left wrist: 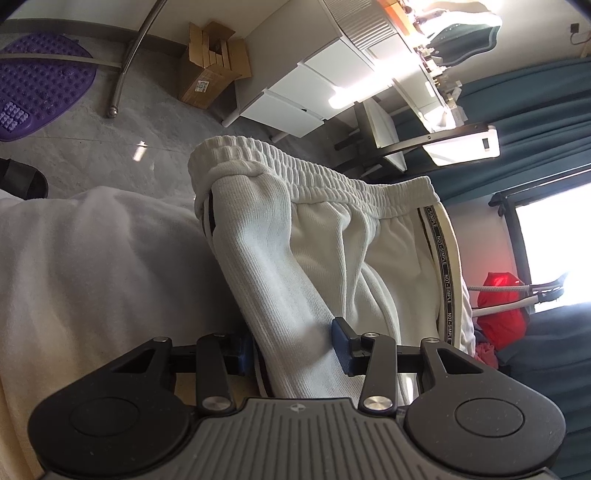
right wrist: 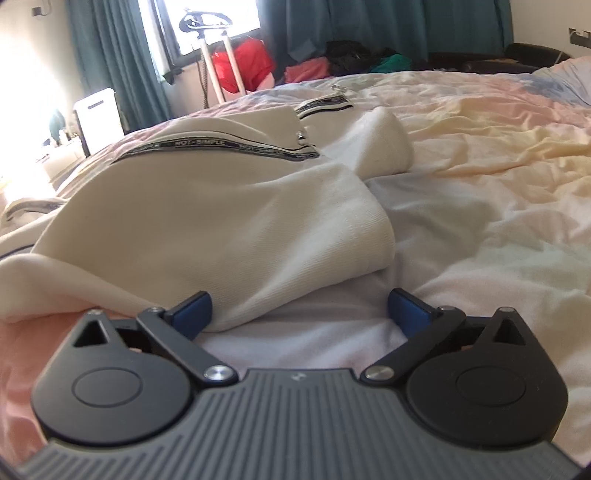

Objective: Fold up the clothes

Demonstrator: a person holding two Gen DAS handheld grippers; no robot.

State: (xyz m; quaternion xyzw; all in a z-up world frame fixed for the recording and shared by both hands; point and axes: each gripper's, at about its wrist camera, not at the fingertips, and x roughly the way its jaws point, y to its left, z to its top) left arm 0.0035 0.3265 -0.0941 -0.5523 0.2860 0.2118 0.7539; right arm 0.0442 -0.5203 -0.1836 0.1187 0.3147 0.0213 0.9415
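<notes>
White trousers [left wrist: 332,236] with a ribbed elastic waistband and a black "NOT-SIMPLE" side stripe hang in the left wrist view. My left gripper [left wrist: 291,347] is shut on a bunched fold of the trousers, its blue pads pressing both sides of the cloth. In the right wrist view the same white trousers [right wrist: 207,206] lie crumpled on the bed [right wrist: 480,166]. My right gripper [right wrist: 301,314] is open, low over the sheet, with the cloth's near edge touching its left pad.
White bedding [left wrist: 92,258] lies left of the hanging cloth. On the floor are a purple mat [left wrist: 33,85], a cardboard box [left wrist: 210,66] and white drawers [left wrist: 295,92]. Teal curtains [right wrist: 369,22], a red bag [right wrist: 243,62] and piled clothes [right wrist: 351,59] stand past the bed.
</notes>
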